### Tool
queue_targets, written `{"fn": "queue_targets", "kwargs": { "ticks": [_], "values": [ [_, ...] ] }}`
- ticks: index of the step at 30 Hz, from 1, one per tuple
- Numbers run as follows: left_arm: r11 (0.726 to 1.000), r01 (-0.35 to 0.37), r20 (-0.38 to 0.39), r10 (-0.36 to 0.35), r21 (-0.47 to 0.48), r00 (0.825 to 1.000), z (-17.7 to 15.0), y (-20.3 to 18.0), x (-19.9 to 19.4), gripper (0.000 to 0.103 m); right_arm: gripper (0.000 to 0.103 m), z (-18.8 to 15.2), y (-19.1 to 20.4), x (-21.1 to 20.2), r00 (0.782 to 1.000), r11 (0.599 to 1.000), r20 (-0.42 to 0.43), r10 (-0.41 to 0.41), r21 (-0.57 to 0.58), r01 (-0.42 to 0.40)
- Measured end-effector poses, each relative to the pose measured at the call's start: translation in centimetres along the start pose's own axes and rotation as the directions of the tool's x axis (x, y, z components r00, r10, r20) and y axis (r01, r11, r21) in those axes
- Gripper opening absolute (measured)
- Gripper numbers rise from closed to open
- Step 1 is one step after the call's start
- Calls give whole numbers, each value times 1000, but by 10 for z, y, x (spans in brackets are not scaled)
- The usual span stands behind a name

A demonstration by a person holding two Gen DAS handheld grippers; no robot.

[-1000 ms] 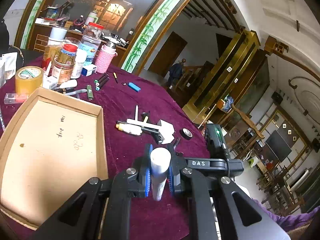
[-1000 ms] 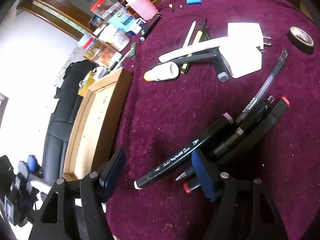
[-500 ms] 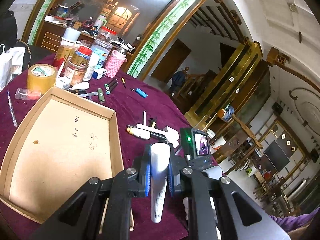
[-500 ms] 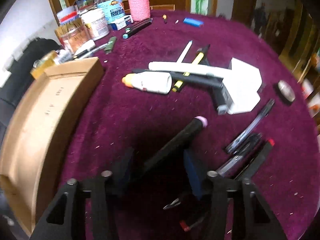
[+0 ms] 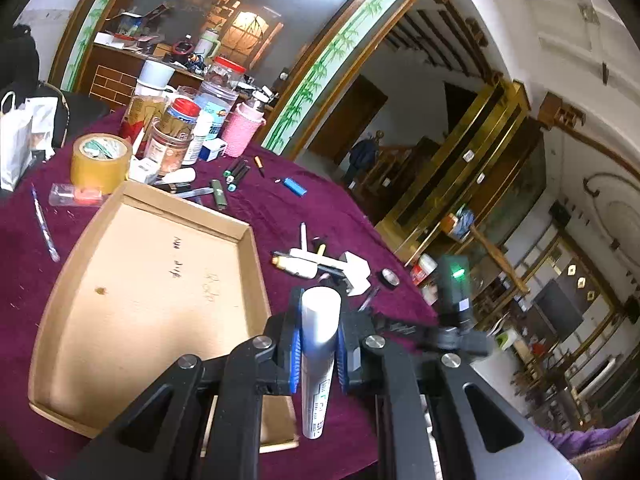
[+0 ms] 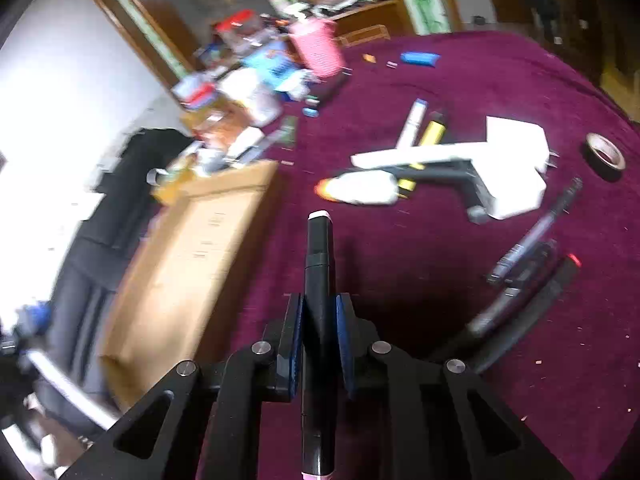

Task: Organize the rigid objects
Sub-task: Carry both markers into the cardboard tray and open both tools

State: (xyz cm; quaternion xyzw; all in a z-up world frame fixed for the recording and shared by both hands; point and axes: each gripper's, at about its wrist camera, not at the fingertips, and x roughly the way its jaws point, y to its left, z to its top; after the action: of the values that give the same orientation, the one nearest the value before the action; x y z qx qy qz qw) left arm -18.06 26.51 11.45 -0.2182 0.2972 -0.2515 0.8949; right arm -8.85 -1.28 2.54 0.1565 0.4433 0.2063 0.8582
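My left gripper is shut on a white tube and holds it above the near right corner of an empty cardboard tray. My right gripper is shut on a black marker with a pink end, lifted over the purple cloth, with the tray to its left. Loose pens, a white glue bottle and a white charger lie on the cloth ahead.
Jars, a pink cup and a yellow tape roll crowd the table's far left. A blue lighter, a small black tape roll and more markers lie scattered. The table edge falls off at the right.
My right gripper closed on the black marker and lifted it off the cloth. My left gripper moved left and up with the white tube, toward the tray.
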Motion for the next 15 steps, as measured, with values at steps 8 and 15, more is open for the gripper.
{"fn": "queue_targets", "kwargs": {
  "ticks": [8, 15],
  "values": [
    [998, -69, -128, 70, 12, 989, 29, 30, 25, 13, 18, 21, 51, 37, 969, 973, -94, 226, 76, -220],
    [991, -119, -248, 103, -52, 963, 53, 69, 89, 13, 18, 45, 73, 83, 987, 990, -95, 131, 66, -125]
  ]
}}
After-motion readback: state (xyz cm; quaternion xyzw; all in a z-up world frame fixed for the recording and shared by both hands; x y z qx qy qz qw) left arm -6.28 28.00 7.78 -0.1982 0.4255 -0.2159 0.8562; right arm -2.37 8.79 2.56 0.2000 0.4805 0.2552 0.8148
